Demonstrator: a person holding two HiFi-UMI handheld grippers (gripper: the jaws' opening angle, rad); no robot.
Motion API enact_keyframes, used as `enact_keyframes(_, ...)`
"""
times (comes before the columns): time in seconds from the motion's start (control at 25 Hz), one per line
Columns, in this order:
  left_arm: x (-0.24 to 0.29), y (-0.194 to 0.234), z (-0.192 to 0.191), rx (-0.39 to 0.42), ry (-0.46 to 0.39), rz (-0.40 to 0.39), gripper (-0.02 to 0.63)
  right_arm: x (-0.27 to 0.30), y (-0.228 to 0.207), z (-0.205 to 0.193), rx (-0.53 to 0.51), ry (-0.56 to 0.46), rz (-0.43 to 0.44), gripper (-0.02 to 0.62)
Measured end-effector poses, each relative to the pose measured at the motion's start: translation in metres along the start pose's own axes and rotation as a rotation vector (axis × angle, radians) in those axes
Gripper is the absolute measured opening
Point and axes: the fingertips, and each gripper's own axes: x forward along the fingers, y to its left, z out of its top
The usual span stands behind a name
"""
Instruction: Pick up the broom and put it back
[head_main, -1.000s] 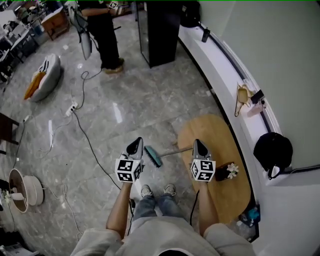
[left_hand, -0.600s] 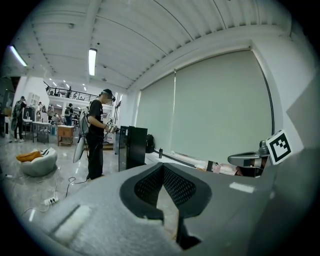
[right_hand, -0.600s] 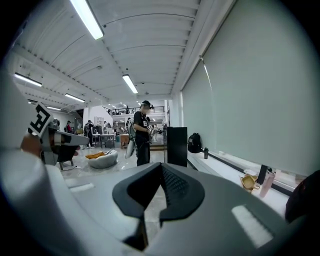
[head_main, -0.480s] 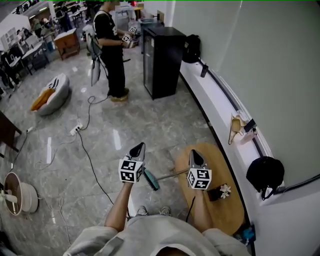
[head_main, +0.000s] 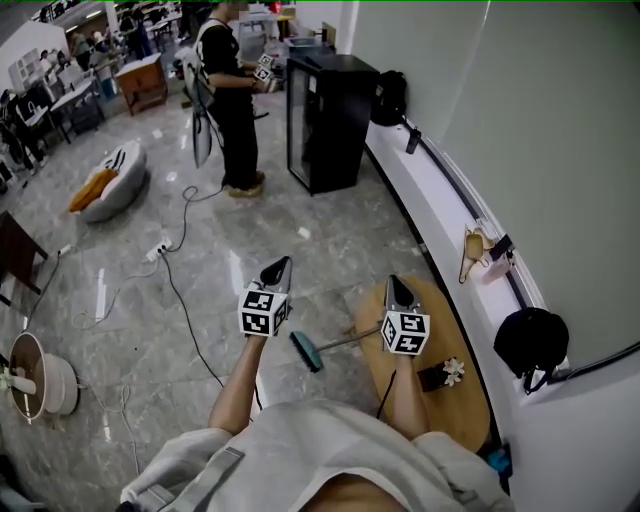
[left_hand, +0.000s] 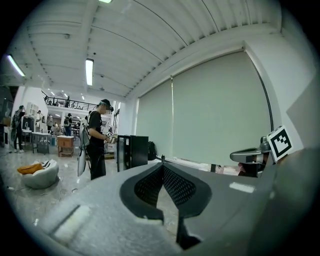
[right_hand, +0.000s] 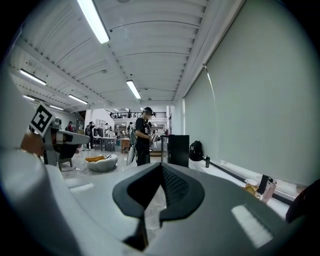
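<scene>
The broom (head_main: 308, 352) lies on the grey floor: a teal head, with a thin handle (head_main: 345, 339) that runs right toward the oval wooden table (head_main: 455, 415). In the head view my left gripper (head_main: 281, 263) hangs in the air above and left of the broom head. My right gripper (head_main: 396, 283) hangs above the handle's table end. Both point forward, nearly level, and neither touches the broom. The left gripper (left_hand: 163, 165) and right gripper (right_hand: 161, 165) both show their jaws meeting at the tips with nothing between them. Neither gripper view shows the broom.
A person (head_main: 232, 100) stands ahead beside a black cabinet (head_main: 330, 120). A cable (head_main: 180, 290) runs across the floor at left, near a fan (head_main: 40, 378) and a cushion seat (head_main: 108, 180). A white ledge (head_main: 440, 190) with a black bag (head_main: 530, 343) lines the right wall. A small flower pot (head_main: 447, 374) stands on the table.
Both grippers have risen, away from the floor and the broom, and stayed shut. The head view has tilted up to show more of the room. The broom has not moved.
</scene>
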Motion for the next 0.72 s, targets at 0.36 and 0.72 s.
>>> enact_keyframes(0.36, -0.009, 0.005, 0.008, 0.002, -0.005, -0.009, 0.003, -0.006, 0.010, 0.002, -0.013, 0.002, -0.004, 0.000)
enact_keyframes(0.72, -0.014, 0.000, 0.002, -0.009, 0.003, -0.010, 0.003, -0.013, 0.012, 0.002, -0.030, 0.015, 0.006, 0.000)
